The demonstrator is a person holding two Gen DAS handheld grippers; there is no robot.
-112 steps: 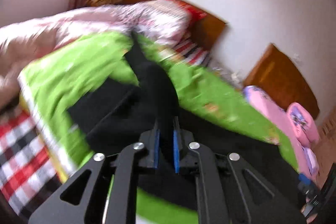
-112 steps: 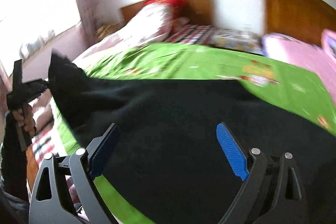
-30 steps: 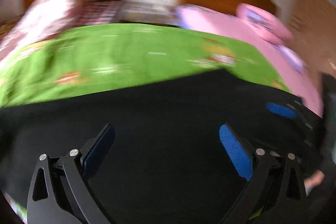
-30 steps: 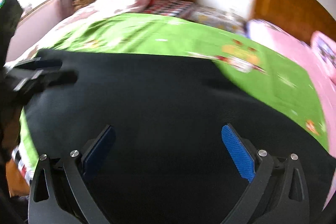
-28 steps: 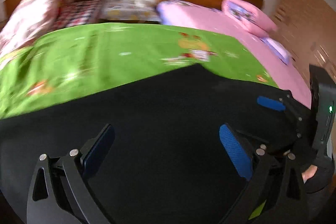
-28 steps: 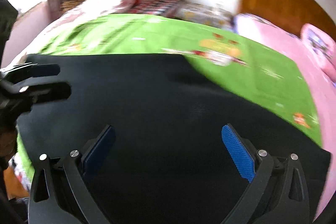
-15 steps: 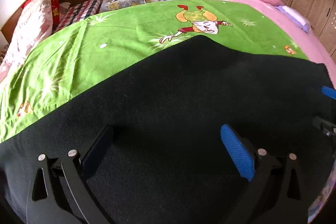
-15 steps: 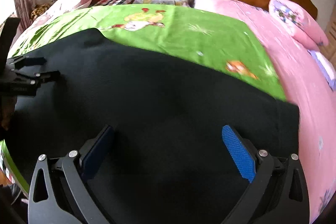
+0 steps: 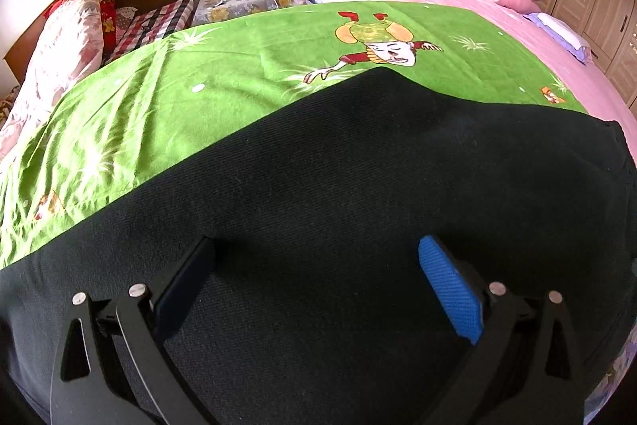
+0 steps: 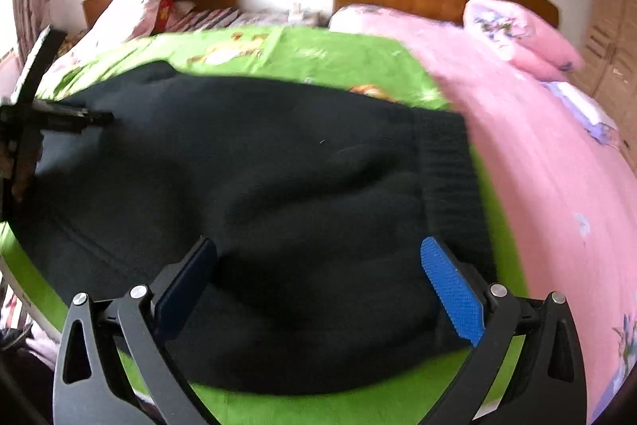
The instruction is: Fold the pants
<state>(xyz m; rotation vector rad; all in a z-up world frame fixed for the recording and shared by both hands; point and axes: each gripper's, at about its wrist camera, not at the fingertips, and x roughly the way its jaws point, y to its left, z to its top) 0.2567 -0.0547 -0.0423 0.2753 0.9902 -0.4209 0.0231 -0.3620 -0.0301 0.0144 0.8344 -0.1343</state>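
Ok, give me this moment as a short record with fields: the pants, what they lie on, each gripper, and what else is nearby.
pants: black pants spread flat, ribbed waistband at the right end
surface: green blanket on a bed
left gripper: open over the pants, holding nothing
right gripper: open over the pants near the waistband, holding nothing
nearby: pink sheet, folded pink quilt

Black pants point(image 10: 278, 186) spread, seemingly flat, green sheet point(image 10: 318, 54)

pants point(image 9: 358, 206) cut off below, pink bed point(image 10: 537, 162) blurred
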